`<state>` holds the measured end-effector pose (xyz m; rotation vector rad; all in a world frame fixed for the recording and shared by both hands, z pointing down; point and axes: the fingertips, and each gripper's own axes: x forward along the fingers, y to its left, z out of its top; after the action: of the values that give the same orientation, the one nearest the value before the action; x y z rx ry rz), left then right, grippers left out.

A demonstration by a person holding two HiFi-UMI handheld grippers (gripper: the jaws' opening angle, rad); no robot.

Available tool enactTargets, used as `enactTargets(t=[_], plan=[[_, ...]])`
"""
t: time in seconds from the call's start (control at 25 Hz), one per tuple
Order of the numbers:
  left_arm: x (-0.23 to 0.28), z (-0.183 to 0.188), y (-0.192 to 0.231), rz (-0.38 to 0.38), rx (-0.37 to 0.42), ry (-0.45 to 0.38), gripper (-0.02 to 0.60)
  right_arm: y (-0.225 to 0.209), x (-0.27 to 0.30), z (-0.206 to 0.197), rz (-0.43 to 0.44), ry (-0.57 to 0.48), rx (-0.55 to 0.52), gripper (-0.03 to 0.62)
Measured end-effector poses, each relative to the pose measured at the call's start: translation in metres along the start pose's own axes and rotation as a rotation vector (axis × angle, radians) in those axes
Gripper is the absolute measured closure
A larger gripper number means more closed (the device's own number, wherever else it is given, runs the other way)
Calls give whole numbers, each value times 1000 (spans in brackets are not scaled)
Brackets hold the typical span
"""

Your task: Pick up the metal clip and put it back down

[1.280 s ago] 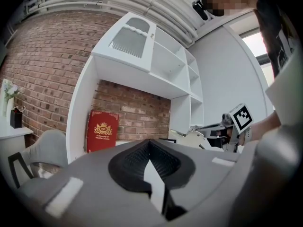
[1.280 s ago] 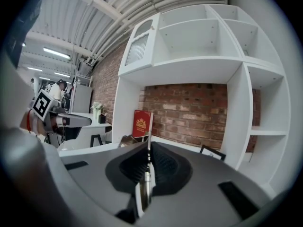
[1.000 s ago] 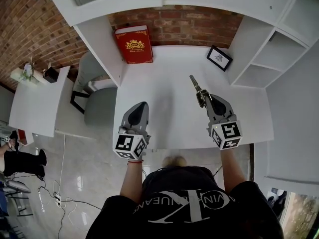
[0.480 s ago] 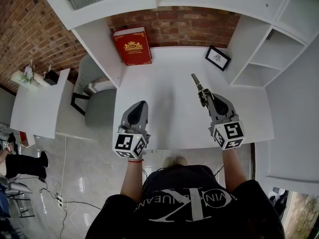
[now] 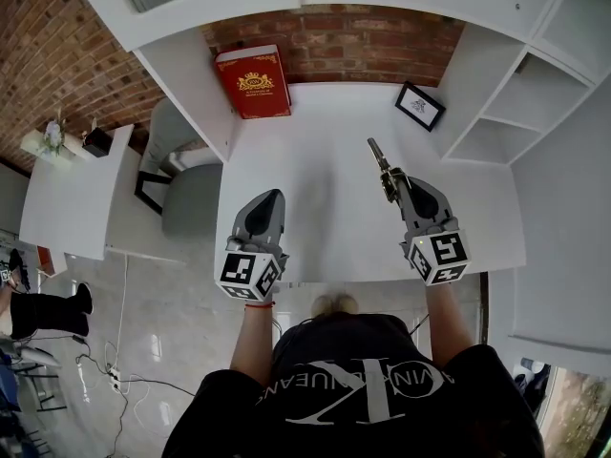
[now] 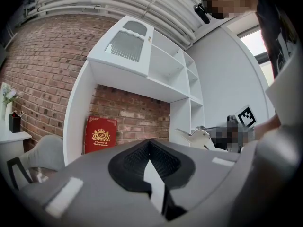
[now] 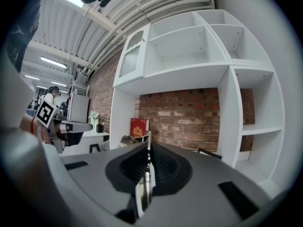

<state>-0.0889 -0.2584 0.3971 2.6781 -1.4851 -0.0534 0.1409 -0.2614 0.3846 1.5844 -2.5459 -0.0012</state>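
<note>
The metal clip (image 5: 380,166) is a slim silver piece that sticks out forward from my right gripper (image 5: 395,190), which is shut on it above the right half of the white desk (image 5: 325,160). In the right gripper view the clip (image 7: 146,181) stands edge-on between the pressed pads, at the gripper (image 7: 148,150) tips. My left gripper (image 5: 269,201) hangs over the desk's front left part, shut with nothing in it. In the left gripper view the jaws (image 6: 149,148) meet at the tip, and the clip (image 6: 198,137) shows to the right.
A red book (image 5: 253,82) leans at the back left of the desk. A small black-framed picture (image 5: 420,107) stands at the back right. White shelves (image 5: 520,103) rise on the right, and a grey chair (image 5: 186,203) sits left of the desk.
My right gripper has drifted slightly to the right with the clip still in it. The left gripper has barely moved.
</note>
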Motion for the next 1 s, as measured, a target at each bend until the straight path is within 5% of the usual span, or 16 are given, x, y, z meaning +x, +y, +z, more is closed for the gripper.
enactTargets(t=[0.52, 1.0], plan=[[-16, -56, 13, 30, -64, 101, 574, 33, 27, -84, 122, 221, -73, 582], [-36, -92, 24, 74, -102, 172, 574, 86, 61, -178, 324, 437, -565, 580]])
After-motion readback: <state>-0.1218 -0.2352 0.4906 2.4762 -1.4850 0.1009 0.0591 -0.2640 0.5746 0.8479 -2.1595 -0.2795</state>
